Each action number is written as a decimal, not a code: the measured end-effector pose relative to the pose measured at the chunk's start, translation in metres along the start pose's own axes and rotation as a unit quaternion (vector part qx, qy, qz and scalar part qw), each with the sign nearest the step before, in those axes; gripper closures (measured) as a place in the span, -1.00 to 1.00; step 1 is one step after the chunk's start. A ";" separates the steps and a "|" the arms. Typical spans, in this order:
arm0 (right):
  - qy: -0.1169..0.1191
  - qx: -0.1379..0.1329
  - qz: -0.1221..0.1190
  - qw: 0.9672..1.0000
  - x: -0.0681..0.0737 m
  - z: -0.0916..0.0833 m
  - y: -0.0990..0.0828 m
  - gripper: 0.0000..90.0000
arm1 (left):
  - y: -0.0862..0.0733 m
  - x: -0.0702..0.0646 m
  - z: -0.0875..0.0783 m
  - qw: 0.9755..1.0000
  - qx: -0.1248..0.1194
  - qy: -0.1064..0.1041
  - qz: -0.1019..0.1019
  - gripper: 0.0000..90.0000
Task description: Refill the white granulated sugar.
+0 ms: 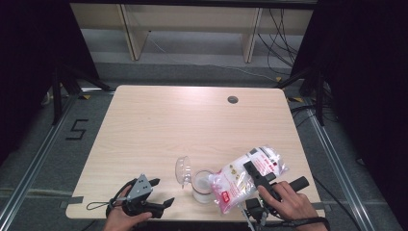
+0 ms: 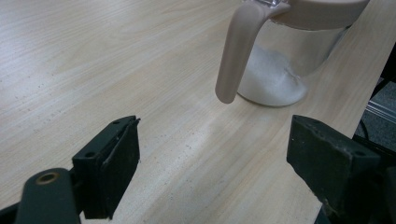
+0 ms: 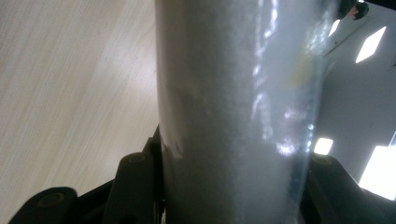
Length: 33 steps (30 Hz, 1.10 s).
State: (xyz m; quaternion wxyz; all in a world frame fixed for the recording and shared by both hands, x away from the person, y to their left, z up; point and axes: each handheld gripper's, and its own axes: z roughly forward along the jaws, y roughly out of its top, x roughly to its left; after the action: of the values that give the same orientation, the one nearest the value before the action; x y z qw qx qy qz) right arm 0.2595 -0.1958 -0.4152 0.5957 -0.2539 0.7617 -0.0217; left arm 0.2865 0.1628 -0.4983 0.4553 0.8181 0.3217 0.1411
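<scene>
1. Pale wood-grain table stands on a grey floor between dark curtains, with wooden frames and loose cables behind it and a small round grommet hole near its far edge.
2. At the near left corner, the left gripper rests low over the table in the person's left hand, a grey three-cornered plate on top. Its jaws are spread wide with bare wood between them; in the left gripper view nothing lies in the gap.
3. Just right of that gripper, near the front edge, stands a clear jar with a pale rim and a beige handle. Its clear hinged lid is tipped up on the left side. White granules lie heaped at its bottom. The jar is ahead of the open jaws, apart from them.
4. Directly right, a clear plastic bag of white granules with red printing leans over the jar, its lower end at the jar's mouth.
5. The right gripper, held by the right hand, is clamped on that bag; in the right gripper view the bag's side is squeezed between both jaws.
</scene>
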 end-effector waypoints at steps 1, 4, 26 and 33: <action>0.000 0.000 0.000 1.000 0.000 0.000 0.000 0.26 | 0.000 0.000 0.000 1.000 -0.001 0.000 0.000 -0.62; 0.001 0.007 0.012 1.000 0.002 -0.001 0.000 0.26 | 0.000 -0.002 0.001 1.000 -0.010 -0.005 -0.012 -0.62; -0.005 0.015 -0.017 1.000 0.000 -0.003 0.004 0.27 | 0.000 -0.002 0.001 1.000 -0.009 -0.005 -0.009 -0.62; -0.004 0.011 -0.010 1.000 0.000 -0.004 0.003 0.27 | 0.000 -0.001 0.001 1.000 -0.007 -0.004 -0.008 -0.62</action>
State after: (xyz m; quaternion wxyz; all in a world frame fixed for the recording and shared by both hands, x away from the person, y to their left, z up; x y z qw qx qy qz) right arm 0.2553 -0.1942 -0.4149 0.6010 -0.2552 0.7566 -0.0351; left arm 0.2857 0.1616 -0.4986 0.4636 0.8129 0.3250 0.1366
